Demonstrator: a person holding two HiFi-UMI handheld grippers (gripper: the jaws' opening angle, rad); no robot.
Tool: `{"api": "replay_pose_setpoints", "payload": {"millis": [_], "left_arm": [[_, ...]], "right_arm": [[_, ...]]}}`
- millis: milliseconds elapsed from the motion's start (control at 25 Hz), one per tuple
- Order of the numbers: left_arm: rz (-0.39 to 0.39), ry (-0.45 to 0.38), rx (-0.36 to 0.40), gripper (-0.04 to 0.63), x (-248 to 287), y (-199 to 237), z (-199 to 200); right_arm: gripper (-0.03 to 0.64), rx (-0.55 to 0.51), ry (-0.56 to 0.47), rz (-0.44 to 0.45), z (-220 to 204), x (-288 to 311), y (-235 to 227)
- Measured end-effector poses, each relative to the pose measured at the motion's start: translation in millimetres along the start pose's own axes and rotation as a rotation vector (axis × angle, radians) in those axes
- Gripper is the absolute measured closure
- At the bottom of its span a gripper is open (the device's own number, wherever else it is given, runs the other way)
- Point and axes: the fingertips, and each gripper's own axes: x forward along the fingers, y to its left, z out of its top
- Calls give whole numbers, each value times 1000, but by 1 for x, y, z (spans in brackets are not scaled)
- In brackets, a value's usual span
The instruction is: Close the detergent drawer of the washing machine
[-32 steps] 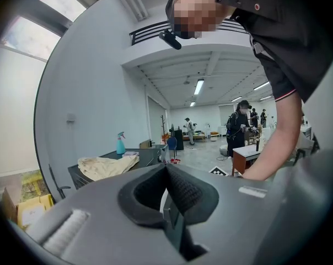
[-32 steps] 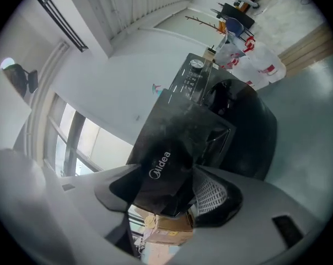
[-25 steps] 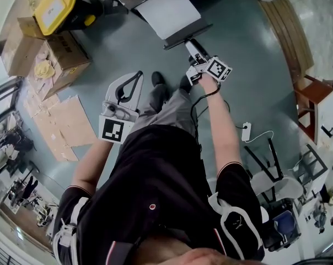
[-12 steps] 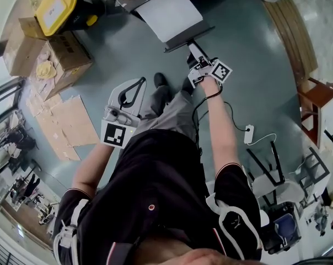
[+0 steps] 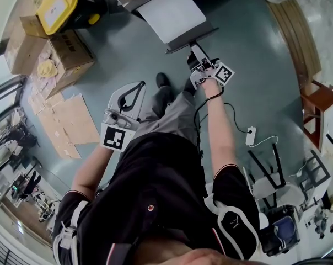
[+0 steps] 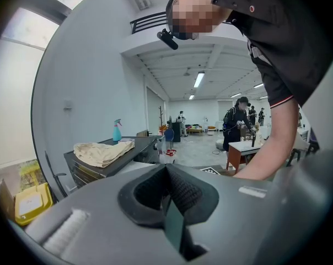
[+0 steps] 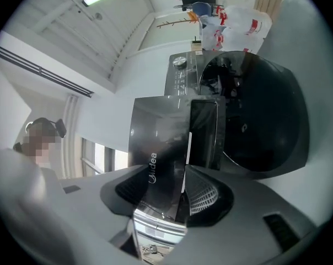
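The washing machine [image 5: 172, 10] stands ahead of me, its dark detergent drawer [image 5: 191, 39] pulled out toward me. My right gripper [image 5: 198, 59] reaches up to the drawer's front. In the right gripper view the dark drawer front [image 7: 161, 142] with its brand lettering fills the gap of the right gripper [image 7: 175, 189]. Its jaws have just been closing with the drawer front between them, and both pads lie against its edges. My left gripper [image 5: 134, 90] hangs low at my left side, away from the machine. In its own view the left gripper [image 6: 167, 197] is shut with nothing in it.
The machine's round dark door [image 7: 254, 109] sits beside the drawer. Cardboard boxes [image 5: 56, 54] and a yellow-lidded bin [image 5: 56, 4] stand at the left, with flattened cardboard [image 5: 62, 126] on the floor. A power strip [image 5: 250, 135], a chair [image 5: 271, 170] and a wooden stool [image 5: 321, 101] are at the right.
The right gripper has rolled a little while staying at the drawer front. The left gripper has sunk slightly at my side.
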Motion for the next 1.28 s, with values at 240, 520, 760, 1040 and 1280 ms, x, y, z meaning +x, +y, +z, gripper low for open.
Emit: {"api": "replay_pose_setpoints", "payload": {"millis": [240,520,760,1040,1280], "left_arm": [[-9,23,4,595,-2,-3,-10],[-9,47,1,595,-4,-2,-20],[-16,63,0,595,-4,-6,-26],[-24,67,0,595,-2,-15,-26],[-22,69,-7,595,-2,-13,-28]], "right_arm": [[417,25,-30,63,-1,1,-1],[440,33,-81,66,4,-3,-7],[459,51,-114,42,8,-7,-16],[489,102,-123,101,10,-9,-9],[489,85,-106,89,10,-4,-9]]}}
